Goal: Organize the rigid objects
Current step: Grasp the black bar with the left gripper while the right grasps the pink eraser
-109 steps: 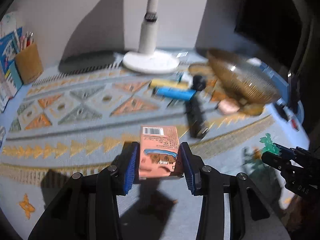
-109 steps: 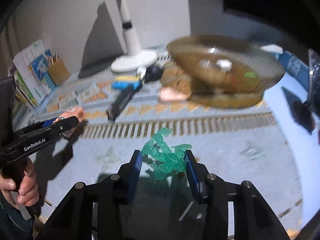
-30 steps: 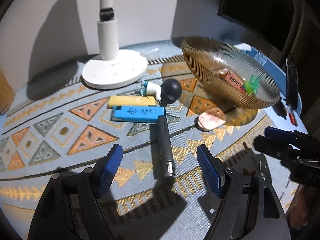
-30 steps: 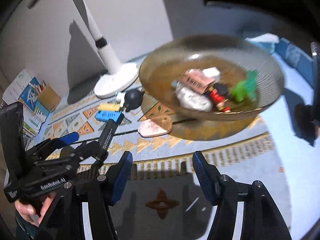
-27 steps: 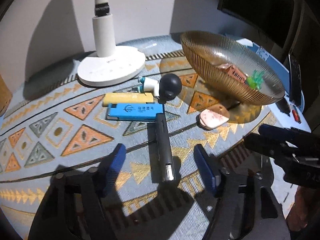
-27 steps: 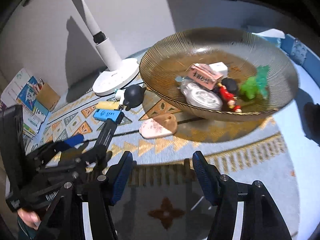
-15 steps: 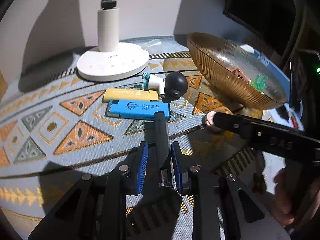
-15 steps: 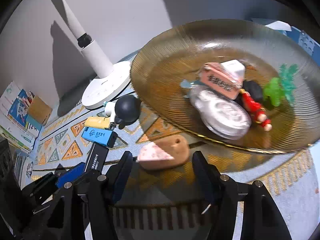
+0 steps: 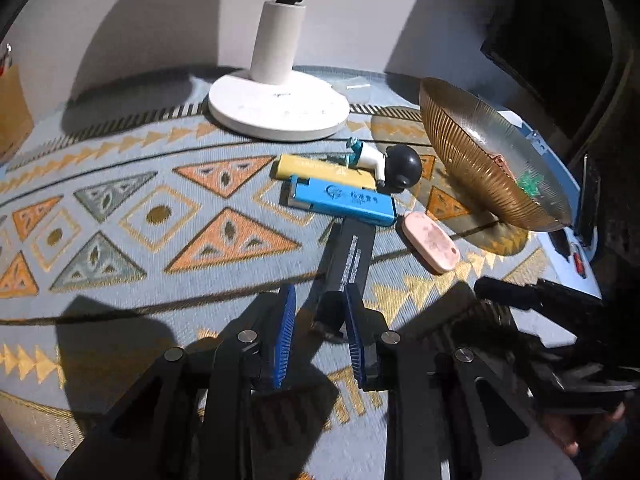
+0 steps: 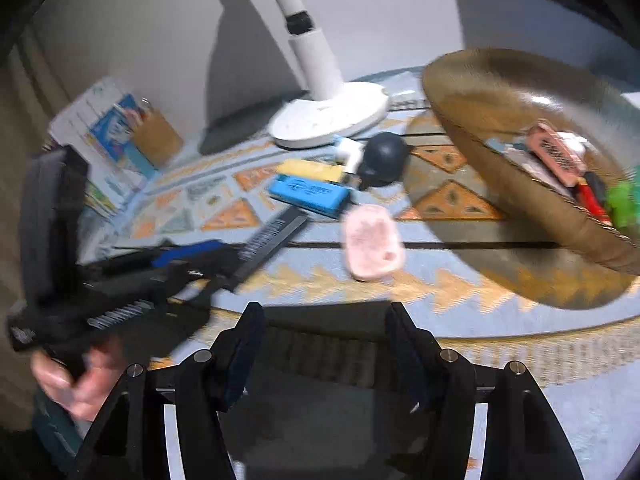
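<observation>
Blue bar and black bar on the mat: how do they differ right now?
The black bar sits clamped between the left gripper jaws; the blue bar lies free on the mat. The black bar runs away from the left wrist camera; the blue bar lies crosswise at its far end. Both are slim rectangular bars with printing.

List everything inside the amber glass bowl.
In the amber glass bowl lie a pink barcoded box, a white block, a silvery packet, a red figure and a green toy. The near wall and motion blur hide anything lower down.
</observation>
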A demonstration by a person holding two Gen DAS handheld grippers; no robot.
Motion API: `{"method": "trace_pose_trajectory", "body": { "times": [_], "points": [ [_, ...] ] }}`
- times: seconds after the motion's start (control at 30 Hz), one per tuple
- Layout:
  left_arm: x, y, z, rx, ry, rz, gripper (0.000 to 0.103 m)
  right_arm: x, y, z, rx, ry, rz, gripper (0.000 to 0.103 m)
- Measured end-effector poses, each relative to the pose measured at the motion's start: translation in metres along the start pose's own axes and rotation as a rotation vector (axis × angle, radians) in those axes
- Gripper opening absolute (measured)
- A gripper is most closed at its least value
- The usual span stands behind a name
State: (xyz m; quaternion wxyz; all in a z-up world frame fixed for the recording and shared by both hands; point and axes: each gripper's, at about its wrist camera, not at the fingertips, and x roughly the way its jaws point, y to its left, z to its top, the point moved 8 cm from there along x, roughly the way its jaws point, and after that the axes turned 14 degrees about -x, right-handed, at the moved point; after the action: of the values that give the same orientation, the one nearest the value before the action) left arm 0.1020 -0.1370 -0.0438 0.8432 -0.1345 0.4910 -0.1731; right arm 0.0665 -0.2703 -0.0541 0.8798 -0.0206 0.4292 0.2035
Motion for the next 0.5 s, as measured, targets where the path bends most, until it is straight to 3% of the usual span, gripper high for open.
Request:
{"method": "trace_pose_trajectory", "body": {
  "times": [0.07, 0.17, 0.27, 0.33, 0.5],
  "points": [
    [-0.002, 0.001, 0.001, 0.007, -0.008, 0.003, 0.036, 0.004, -0.008, 0.002, -0.009, 0.023, -0.055, 0.061],
    [-0.001, -0.009, -0.001, 0.064, 0.009, -0.016, 0.036, 0.01, -0.014, 0.013, -0.01, 0.035, -0.098, 0.061],
    [0.006, -0.02, -0.003, 0.144, 0.022, 0.021, 0.036, 0.021, -0.02, 0.025, -0.013, 0.045, -0.146, 0.061],
    [0.013, -0.024, -0.003, 0.177, 0.035, 0.046, 0.036, 0.028, -0.021, 0.03, -0.014, 0.051, -0.142, 0.05],
    [0.021, -0.028, -0.003, 0.21, 0.038, 0.065, 0.036, 0.036, -0.02, 0.036, -0.055, 0.052, -0.189, 0.047]
  ]
}}
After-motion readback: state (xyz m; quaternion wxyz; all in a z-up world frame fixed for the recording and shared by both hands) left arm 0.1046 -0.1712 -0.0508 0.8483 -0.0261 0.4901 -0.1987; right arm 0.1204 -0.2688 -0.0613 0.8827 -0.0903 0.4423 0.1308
